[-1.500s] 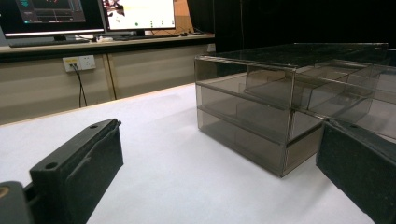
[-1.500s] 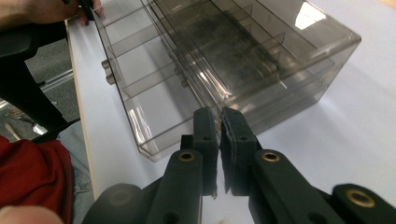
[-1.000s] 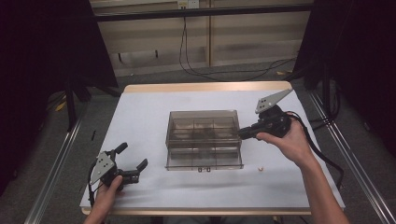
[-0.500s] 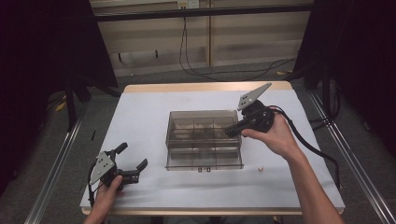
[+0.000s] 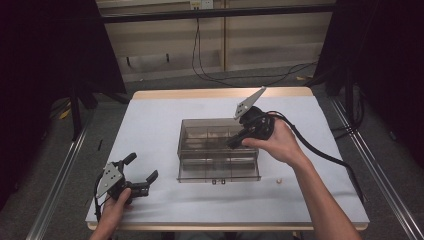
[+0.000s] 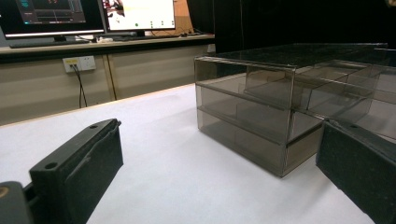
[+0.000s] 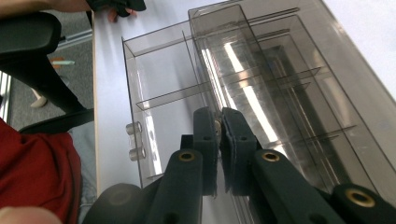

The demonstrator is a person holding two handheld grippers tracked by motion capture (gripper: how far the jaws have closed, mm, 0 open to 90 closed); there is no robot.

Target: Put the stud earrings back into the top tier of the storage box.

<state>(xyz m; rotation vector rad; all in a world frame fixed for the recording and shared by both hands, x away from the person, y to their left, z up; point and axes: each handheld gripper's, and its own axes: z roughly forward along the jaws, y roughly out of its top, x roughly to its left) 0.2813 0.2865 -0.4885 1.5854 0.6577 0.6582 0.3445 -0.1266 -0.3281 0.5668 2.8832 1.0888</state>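
The right tool (image 7: 218, 122) is clenched, its two black jaws pressed almost together with a small pale piece (image 7: 217, 125) pinched at their tips; what that piece is cannot be told. In the high view this tool (image 5: 233, 143) hangs over the right part of the smoky clear plastic box (image 5: 218, 150), held by the right hand (image 5: 276, 142), with its grey plate tilted up toward the far side of the table and its cable trailing off to the right.

In the right gripper view the jaws point down into the box (image 7: 261, 84), just above the thin clear dividers that split it into compartments; which compartment lies under the tips cannot be told. A lower drawer (image 7: 159, 98) stands pulled out from the box, and two small round knobs (image 7: 134, 140) sit on its front wall.

The box sits near the middle of the white table (image 5: 150, 125). A tiny pale object (image 5: 279, 181) lies on the table just beside the box's near right corner.

The left tool (image 5: 141, 175) rests well apart from the box, near the table's near left corner, held by the left hand (image 5: 120, 197). It is released: in the left gripper view its jaws stand wide, with the table (image 6: 168, 177) between them and the box (image 6: 280, 116) ahead to the right. Monitors (image 6: 93, 14) and a wall socket (image 6: 78, 63) stand beyond the far edge.
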